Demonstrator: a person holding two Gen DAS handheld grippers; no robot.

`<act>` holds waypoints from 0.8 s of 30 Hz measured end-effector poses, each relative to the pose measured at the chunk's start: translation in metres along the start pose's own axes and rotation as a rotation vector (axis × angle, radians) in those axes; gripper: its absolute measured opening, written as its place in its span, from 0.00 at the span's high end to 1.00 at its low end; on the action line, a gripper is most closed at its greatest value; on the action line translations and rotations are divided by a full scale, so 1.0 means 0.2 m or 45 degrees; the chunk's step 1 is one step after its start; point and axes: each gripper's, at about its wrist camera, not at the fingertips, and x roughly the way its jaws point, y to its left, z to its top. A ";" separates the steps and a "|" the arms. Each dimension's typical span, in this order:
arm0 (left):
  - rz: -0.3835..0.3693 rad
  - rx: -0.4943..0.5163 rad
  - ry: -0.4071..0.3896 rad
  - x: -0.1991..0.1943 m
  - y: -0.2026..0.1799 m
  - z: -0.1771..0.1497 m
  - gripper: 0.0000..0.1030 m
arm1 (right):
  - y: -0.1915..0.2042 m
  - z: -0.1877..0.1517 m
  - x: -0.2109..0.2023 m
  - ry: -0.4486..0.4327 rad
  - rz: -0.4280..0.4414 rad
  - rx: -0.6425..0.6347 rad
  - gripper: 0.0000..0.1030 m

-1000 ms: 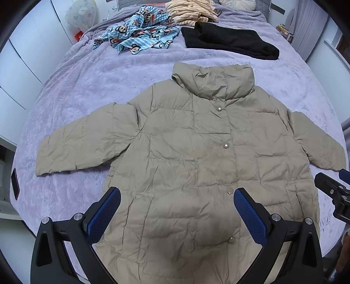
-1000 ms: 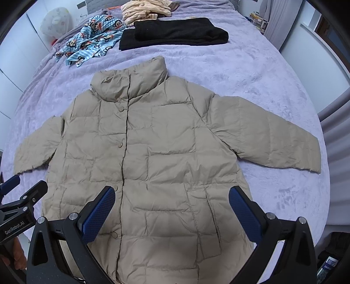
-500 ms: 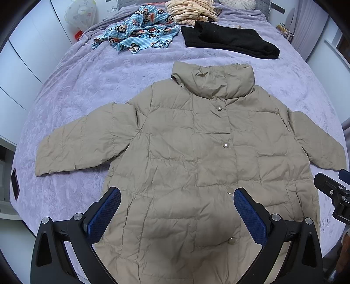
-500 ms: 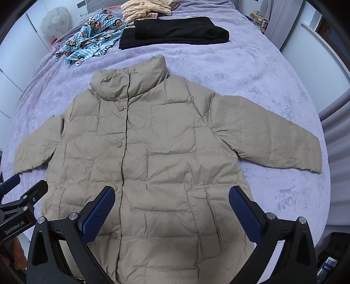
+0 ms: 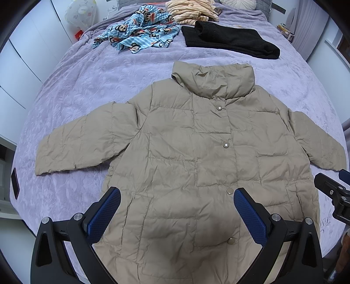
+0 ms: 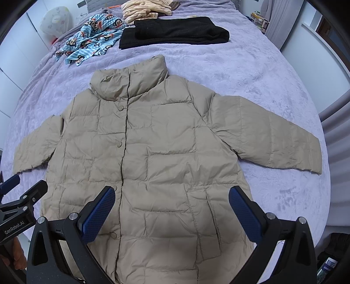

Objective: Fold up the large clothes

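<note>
Left gripper [image 5: 177, 215]: jaws wide apart, holding nothing, poised above the lower front of the jacket, near the hem.
Right gripper [image 6: 171, 214]: likewise spread and empty, over the same lower panel, just beside its partner.
Jacket [image 5: 196, 157]: beige quilted puffer, laid flat and face up on the bedspread, snapped shut, collar at the far end, hem toward both grippers.
Long axis: hem to collar, running straight away from both claws; sleeves splayed out crosswise.
Left sleeve [image 5: 83, 142]: stretched toward the left edge of the bed, off to the left gripper's side, the nearer reach for that hand.
Right sleeve [image 6: 273, 139]: stretched toward the right edge, on the right gripper's side, the nearer reach for that hand.
Likely next: each sleeve drawn inward across the chest by the hand on its own side, judged from the flat, unfolded layout.
Bedspread [image 5: 87, 87]: lilac, textured, under everything.
Far end: monkey-print garment [image 5: 140, 32], cream striped garment [image 5: 192, 11] and black garment [image 5: 229, 41], well apart from the jacket.
</note>
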 end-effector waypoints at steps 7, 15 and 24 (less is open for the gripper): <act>0.001 0.000 0.000 0.01 0.00 0.00 0.00 | 0.00 0.00 0.01 -0.001 -0.001 0.001 0.00; 0.002 -0.002 0.003 0.01 0.00 0.00 0.00 | 0.00 0.00 0.01 -0.001 -0.001 -0.001 0.00; 0.002 -0.002 0.004 0.02 0.00 0.00 0.00 | 0.00 0.00 0.01 -0.001 -0.001 0.000 0.00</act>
